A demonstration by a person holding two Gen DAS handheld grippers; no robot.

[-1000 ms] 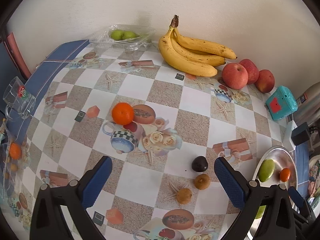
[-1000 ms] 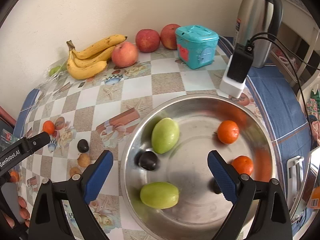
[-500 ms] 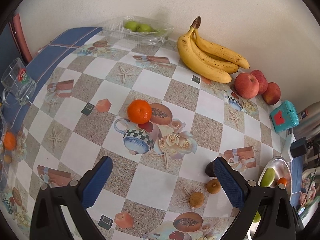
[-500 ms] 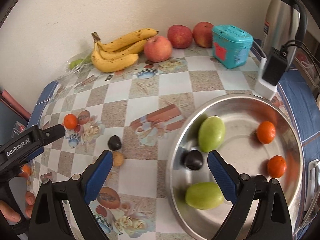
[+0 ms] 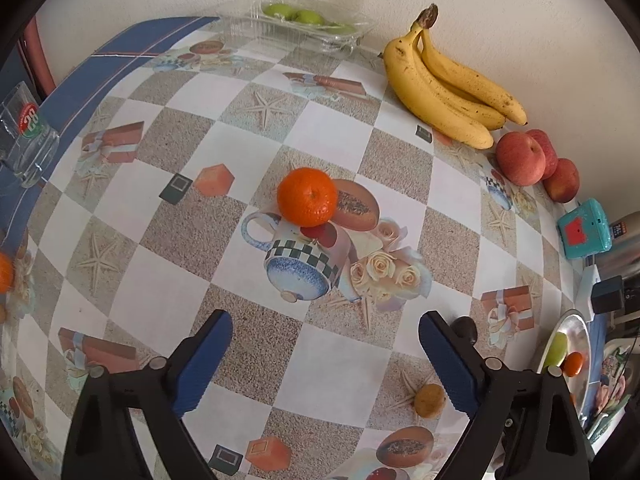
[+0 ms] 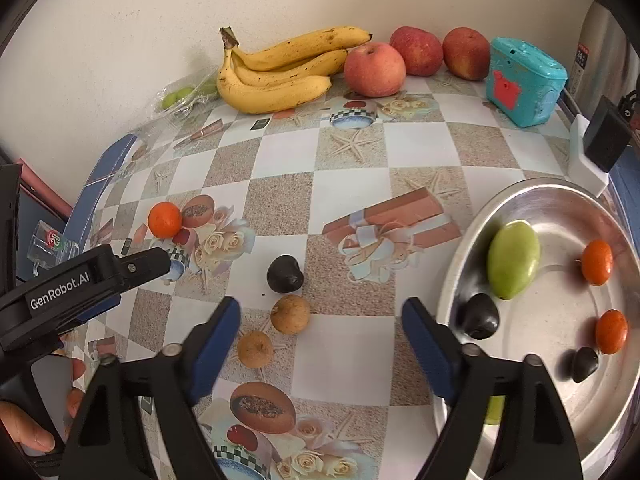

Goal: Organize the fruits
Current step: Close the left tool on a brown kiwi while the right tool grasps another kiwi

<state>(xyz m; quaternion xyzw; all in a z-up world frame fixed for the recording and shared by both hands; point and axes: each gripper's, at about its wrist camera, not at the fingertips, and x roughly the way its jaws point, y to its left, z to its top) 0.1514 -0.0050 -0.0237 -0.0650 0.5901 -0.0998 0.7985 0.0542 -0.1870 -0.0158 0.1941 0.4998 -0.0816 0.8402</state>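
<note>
- The left hand-held gripper [image 5: 324, 354] hangs released, jaws wide and empty, lined up on the loose tangerine [image 5: 307, 196]. My guess is that fruit is its next pick.
- The tangerine sits alone on the counter [image 5: 328, 376], well apart from the steel bowl [image 6: 460, 264] and on the far side of the dark plum [image 6: 285, 274] from it.
- The right hand-held gripper [image 6: 320, 344] is likewise spread and holding nothing, hovering just beside the bowl with two small brown fruits [image 6: 290, 314] near its left finger.
- The bowl already holds a green mango [image 6: 513, 259], two tangerines and two dark plums, so it reads as the collecting spot for small fruit.
- Bananas [image 6: 280, 76] and apples [image 6: 375, 69] are lined against the wall beyond the bowl, seemingly sorted by kind.
- The counter wears a glossy checked oilcloth printed with teacups, roses and starfish; the wall is plain cream. A teal box [image 6: 526, 80] stands beside the apples, and a clear tray of green fruit [image 5: 300, 20] lies past the bananas.
</note>
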